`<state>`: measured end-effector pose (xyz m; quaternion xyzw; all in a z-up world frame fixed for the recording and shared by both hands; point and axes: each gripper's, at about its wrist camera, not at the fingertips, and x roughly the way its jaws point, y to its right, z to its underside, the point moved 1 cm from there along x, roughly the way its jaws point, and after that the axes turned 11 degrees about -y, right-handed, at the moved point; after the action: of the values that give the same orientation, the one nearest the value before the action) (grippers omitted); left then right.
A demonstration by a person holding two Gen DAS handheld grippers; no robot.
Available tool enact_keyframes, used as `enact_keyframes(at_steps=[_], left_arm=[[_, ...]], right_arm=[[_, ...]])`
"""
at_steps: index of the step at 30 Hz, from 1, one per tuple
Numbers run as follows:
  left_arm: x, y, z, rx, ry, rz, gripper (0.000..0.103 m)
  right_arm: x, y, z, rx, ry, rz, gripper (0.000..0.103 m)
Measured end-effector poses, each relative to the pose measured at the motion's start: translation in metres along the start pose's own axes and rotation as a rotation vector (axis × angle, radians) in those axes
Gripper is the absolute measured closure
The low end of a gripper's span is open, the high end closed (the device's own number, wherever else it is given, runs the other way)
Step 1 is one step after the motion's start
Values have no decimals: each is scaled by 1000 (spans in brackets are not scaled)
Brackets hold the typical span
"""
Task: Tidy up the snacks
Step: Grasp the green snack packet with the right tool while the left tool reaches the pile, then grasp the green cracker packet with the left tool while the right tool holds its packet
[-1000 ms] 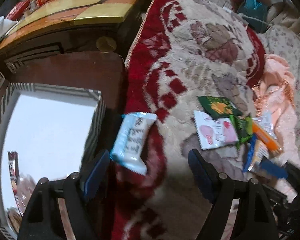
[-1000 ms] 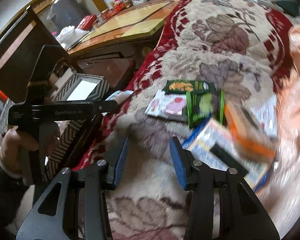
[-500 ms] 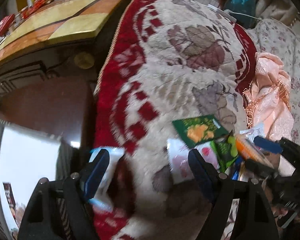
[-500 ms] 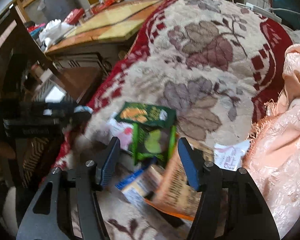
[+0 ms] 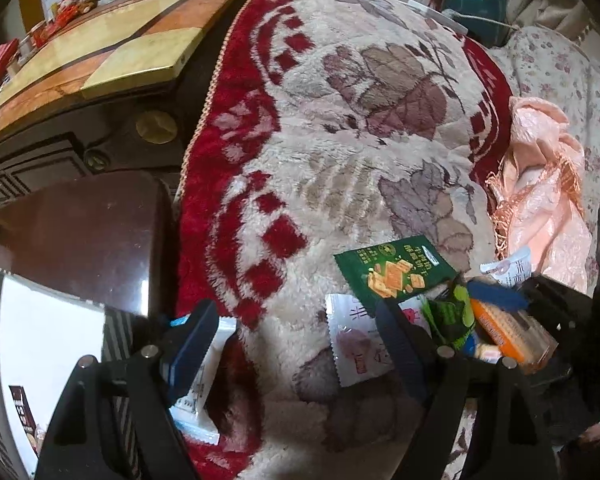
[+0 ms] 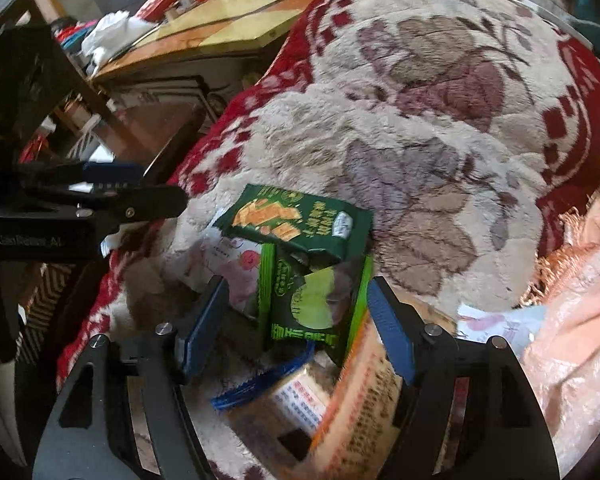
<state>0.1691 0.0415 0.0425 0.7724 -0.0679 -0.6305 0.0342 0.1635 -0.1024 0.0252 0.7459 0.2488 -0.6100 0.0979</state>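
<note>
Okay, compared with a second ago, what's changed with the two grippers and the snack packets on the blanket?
The right gripper has swung over the snack pile and now straddles the lime-green packet, jaws opening, not gripping. The left gripper shifted from the striped box toward the pile, still open and empty. The light-blue packet stays at the blanket edge; the dark green packet hasn't moved.

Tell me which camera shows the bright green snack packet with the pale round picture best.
The right wrist view: the bright green snack packet fills the centre, face-on between the opening right gripper jaws. The left wrist view shows only a crumpled sliver of it.
</note>
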Motion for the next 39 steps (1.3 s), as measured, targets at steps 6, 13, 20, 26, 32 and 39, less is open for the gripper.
enact_keyframes(at_steps=[6,13,20,26,32,39], left_arm=[[6,13,-11,73,5,1,20],[19,32,-20,147,-28,-60,20],[28,33,-20,-81,-64,-73,20],[41,25,-7,-139,-116,-110,19],[64,34,-35,-88,-133,-240,19],[58,58,-71,-77,-62,-179,19]], right_arm=[[-2,-2,17,-42,14,5,76],[-27,14,43,-7,56,-22,79],[-24,20,43,32,74,-65,79],[-25,28,46,63,86,-124,79],[-24,32,45,71,87,-151,79],[-21,36,43,84,90,-172,79]])
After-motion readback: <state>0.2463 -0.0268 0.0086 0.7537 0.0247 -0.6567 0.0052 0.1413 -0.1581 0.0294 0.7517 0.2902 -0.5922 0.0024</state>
